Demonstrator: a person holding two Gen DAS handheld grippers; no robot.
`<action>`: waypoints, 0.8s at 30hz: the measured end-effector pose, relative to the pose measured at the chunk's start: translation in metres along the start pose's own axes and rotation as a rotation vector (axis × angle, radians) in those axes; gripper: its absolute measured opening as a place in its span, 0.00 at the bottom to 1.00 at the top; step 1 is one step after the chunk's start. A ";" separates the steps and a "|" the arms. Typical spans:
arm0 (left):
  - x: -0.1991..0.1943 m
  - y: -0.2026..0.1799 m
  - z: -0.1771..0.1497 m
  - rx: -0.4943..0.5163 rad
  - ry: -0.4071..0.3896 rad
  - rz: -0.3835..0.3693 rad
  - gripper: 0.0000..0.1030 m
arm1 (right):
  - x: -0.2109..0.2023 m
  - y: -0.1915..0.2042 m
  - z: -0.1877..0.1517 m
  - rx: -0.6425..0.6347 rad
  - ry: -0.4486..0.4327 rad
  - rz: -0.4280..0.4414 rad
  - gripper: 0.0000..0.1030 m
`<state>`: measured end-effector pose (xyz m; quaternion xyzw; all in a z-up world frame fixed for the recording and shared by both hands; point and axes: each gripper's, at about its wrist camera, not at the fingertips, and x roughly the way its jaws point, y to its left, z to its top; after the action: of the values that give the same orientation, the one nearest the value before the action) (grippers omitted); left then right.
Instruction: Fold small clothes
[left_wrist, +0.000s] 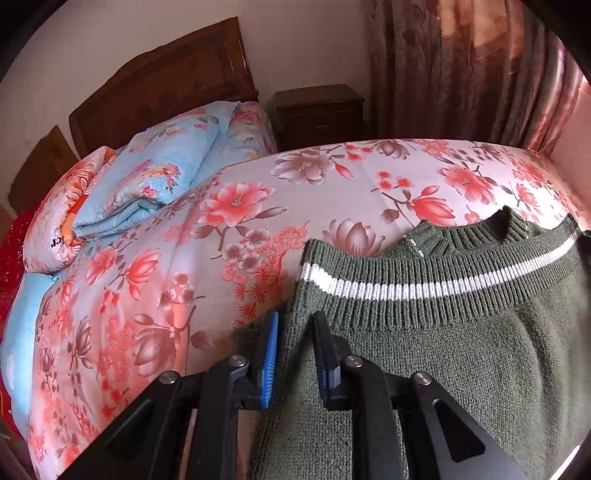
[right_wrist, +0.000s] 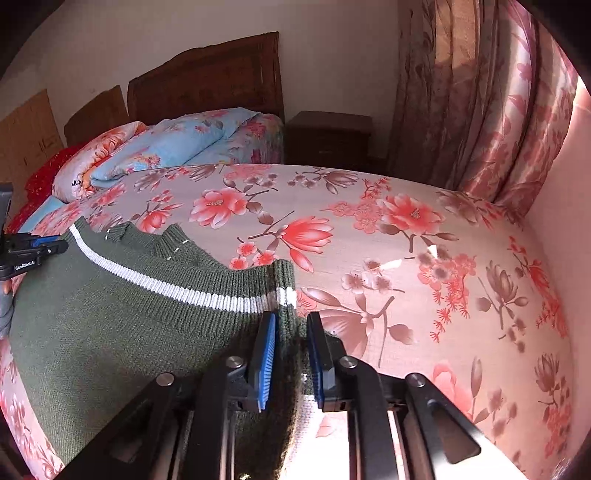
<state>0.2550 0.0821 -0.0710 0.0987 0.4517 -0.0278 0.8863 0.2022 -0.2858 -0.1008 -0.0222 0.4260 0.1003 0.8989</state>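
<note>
Right wrist view: my right gripper (right_wrist: 291, 328) jaws stand slightly apart around the green sweater (right_wrist: 122, 325) hem corner on the bed (right_wrist: 424, 258); left gripper (left_wrist: 294, 332) jaws straddle its opposite edge, gapped

Green knit sweater (left_wrist: 461, 350), white-striped ribbed hem, lying on floral bedspread.

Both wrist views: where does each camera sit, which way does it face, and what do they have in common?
Left wrist: on the left gripper, angled down across the bed toward the headboard; its own fingers straddle the green sweater's left edge.
Right wrist: on the right gripper, angled down the same way; its fingers straddle the sweater's right edge, with the left gripper showing at the frame's left.
Shared: sweater, floral bedsheet, folded blue quilt, nightstand, curtain.
</note>
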 end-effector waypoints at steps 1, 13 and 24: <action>-0.011 0.004 0.002 -0.022 -0.030 -0.008 0.85 | -0.008 0.004 0.005 -0.007 -0.004 -0.009 0.18; 0.031 -0.016 0.009 -0.010 0.082 0.095 1.00 | 0.042 0.122 0.015 -0.244 0.115 0.034 0.27; 0.019 0.047 0.018 -0.209 0.019 0.091 1.00 | 0.010 0.088 0.036 -0.039 -0.013 0.073 0.30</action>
<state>0.2870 0.1250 -0.0691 0.0265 0.4554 0.0605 0.8878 0.2179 -0.1935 -0.0819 -0.0235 0.4185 0.1413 0.8968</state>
